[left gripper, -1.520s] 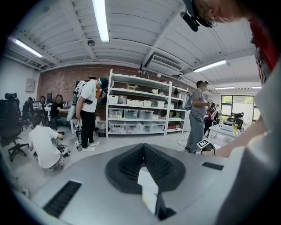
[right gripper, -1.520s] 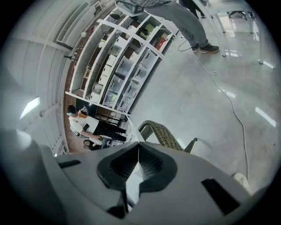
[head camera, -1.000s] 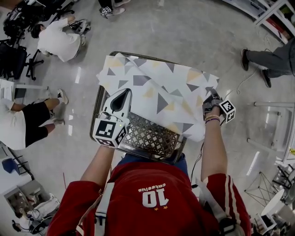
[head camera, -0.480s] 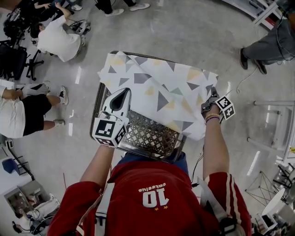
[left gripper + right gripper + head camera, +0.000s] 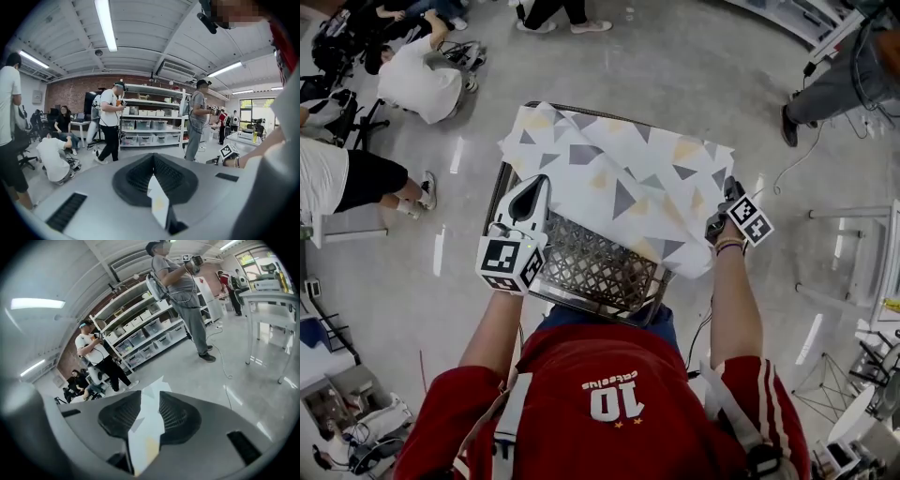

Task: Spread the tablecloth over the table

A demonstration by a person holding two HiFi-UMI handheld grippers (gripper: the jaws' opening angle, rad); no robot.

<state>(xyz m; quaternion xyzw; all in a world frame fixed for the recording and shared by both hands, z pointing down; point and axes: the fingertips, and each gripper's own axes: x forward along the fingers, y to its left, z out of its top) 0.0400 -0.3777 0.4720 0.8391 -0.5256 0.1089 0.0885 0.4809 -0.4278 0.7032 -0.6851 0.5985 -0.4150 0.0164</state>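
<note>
One tablecloth: L gripper clamps it; R gripper just opened, cloth between jaws.

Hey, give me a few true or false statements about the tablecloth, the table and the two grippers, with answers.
1. The tablecloth has a triangle pattern. True.
2. The tablecloth covers the whole table. False: the near part of the mesh top is bare.
3. The left gripper is shut on the tablecloth. True.
4. The right gripper is shut with nothing in it. False: its jaws stand apart, having just been opening, with tablecloth between them.
</note>
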